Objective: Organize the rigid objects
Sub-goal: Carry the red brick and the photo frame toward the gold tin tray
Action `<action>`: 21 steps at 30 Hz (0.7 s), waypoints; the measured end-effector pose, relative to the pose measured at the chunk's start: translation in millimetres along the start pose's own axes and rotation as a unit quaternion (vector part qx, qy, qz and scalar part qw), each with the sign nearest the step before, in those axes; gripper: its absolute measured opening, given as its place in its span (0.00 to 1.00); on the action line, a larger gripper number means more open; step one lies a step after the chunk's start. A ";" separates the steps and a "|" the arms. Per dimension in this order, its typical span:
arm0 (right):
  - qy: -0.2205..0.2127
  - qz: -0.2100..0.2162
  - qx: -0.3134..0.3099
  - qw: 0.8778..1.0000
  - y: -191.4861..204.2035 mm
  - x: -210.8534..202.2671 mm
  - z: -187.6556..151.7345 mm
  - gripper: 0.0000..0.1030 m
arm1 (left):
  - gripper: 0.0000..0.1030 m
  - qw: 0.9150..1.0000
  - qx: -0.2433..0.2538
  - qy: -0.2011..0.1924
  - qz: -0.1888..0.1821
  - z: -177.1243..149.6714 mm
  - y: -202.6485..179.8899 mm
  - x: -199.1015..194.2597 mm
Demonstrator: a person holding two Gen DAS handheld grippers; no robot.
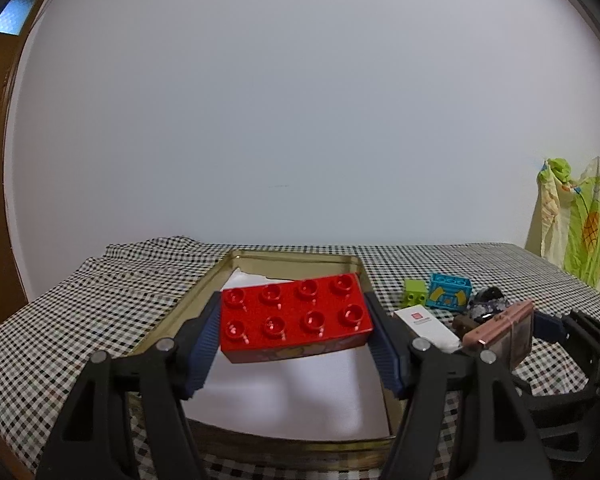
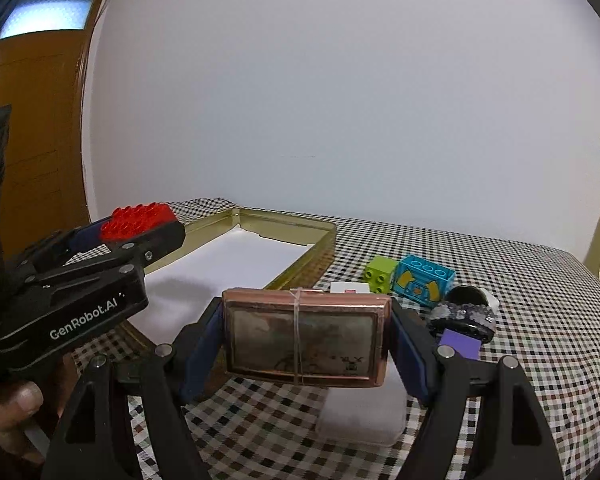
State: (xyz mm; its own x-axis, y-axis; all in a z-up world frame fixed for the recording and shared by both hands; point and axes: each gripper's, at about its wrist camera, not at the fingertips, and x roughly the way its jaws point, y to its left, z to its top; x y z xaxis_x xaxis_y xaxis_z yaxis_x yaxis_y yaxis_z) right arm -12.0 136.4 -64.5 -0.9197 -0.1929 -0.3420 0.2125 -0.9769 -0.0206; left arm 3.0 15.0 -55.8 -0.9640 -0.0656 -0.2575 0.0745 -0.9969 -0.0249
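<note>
My left gripper (image 1: 294,330) is shut on a big red studded brick (image 1: 294,318) and holds it above a gold tin tray (image 1: 300,258) lined with white paper. It also shows in the right wrist view (image 2: 140,220), brick (image 2: 138,216) in its jaws, over the tray (image 2: 292,226). My right gripper (image 2: 306,340) is shut on a pink framed box (image 2: 306,336) with a rubber band round it, held above the checkered table (image 2: 520,300), right of the tray. The box also shows in the left wrist view (image 1: 500,334).
On the cloth right of the tray lie a green brick (image 2: 380,274), a blue patterned brick (image 2: 422,280), a white box (image 2: 360,416), a dark sequinned round thing (image 2: 462,316) and a purple piece (image 2: 460,344). A coloured cloth (image 1: 576,216) hangs far right. A wooden door (image 2: 32,152) stands left.
</note>
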 end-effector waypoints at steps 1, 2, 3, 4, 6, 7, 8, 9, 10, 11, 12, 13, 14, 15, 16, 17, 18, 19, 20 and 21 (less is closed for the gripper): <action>0.000 0.001 -0.001 1.000 0.6 -0.2 -0.1 0.76 | 0.65 1.000 -0.001 0.000 0.000 -0.1 2.6 -0.8; -0.001 0.001 -0.001 1.000 0.7 -0.6 -0.1 0.76 | 0.65 1.000 -0.002 0.000 0.001 -0.1 3.7 -0.6; -0.001 0.001 -0.001 1.000 1.3 -0.6 -0.2 0.76 | 0.65 1.000 -0.003 0.000 0.001 -0.1 4.7 -0.6; -0.002 0.002 -0.001 1.000 2.3 -2.2 -0.4 0.76 | 0.65 1.000 -0.003 0.000 0.002 -0.1 6.0 -1.1; -0.004 0.003 -0.002 1.000 3.5 -3.0 -0.8 0.76 | 0.65 1.000 -0.004 0.000 0.003 0.0 6.6 -0.4; -0.004 0.003 -0.002 1.000 2.4 -3.0 -1.0 0.76 | 0.65 1.000 -0.004 0.000 0.003 -0.1 6.7 -0.2; -0.005 0.003 -0.002 1.000 3.5 -5.9 -0.7 0.76 | 0.65 1.000 -0.004 0.000 0.004 -0.2 7.5 -0.3; -0.005 0.004 -0.002 1.000 4.9 -7.1 -0.5 0.76 | 0.65 1.000 -0.003 -0.001 0.005 -0.5 8.2 -0.6; -0.005 0.005 -0.003 1.000 5.5 -6.7 -0.5 0.76 | 0.65 1.000 -0.004 0.000 0.006 -0.6 9.2 -0.3; -0.005 0.006 -0.003 1.000 6.2 -5.5 -0.5 0.76 | 0.65 1.000 -0.005 0.000 0.007 -0.5 11.0 -0.3; -0.004 0.008 -0.004 1.000 5.9 -1.5 -1.0 0.76 | 0.65 1.000 -0.007 0.001 0.009 -0.4 12.9 0.0; -0.004 0.010 -0.005 1.000 8.5 -2.3 -0.8 0.76 | 0.65 1.000 -0.007 0.001 0.010 -0.3 13.7 0.1; -0.004 0.012 -0.007 1.000 9.7 -2.2 -0.7 0.76 | 0.65 1.000 -0.008 0.001 0.012 -0.3 15.1 -0.1; -0.004 0.013 -0.007 1.000 10.9 -3.3 -0.9 0.76 | 0.65 1.000 -0.008 0.001 0.013 -0.1 16.4 -0.3; -0.004 0.015 -0.009 1.000 12.3 -4.0 -0.3 0.76 | 0.65 1.000 -0.009 0.001 0.014 0.1 17.8 -0.5; -0.004 0.017 -0.010 1.000 13.6 -4.0 -0.3 0.76 | 0.65 1.000 -0.010 0.001 0.015 0.0 19.3 -0.9; -0.005 0.018 -0.011 1.000 14.6 -5.1 0.0 0.76 | 0.65 1.000 -0.011 0.000 0.016 0.0 20.1 -1.1; -0.004 0.019 -0.012 1.000 15.8 -4.8 0.0 0.76 | 0.65 1.000 -0.011 0.001 0.017 0.0 21.3 -1.2; -0.005 0.020 -0.012 1.000 16.4 -4.8 0.1 0.76 | 0.65 1.000 -0.012 0.001 0.018 -0.2 22.8 -1.3; -0.005 0.021 -0.012 1.000 16.7 -5.5 0.0 0.76 | 0.65 1.000 -0.013 0.001 0.018 -0.1 23.9 -1.5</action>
State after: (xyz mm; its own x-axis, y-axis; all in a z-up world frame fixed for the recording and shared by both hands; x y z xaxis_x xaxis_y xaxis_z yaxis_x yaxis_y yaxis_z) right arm -3.4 121.2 -63.0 -0.9132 -0.2339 -0.3337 0.2581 -0.9657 -0.0292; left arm 6.3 -8.7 -56.1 -0.9600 -0.1023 -0.2607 0.1167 -0.9924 -0.0403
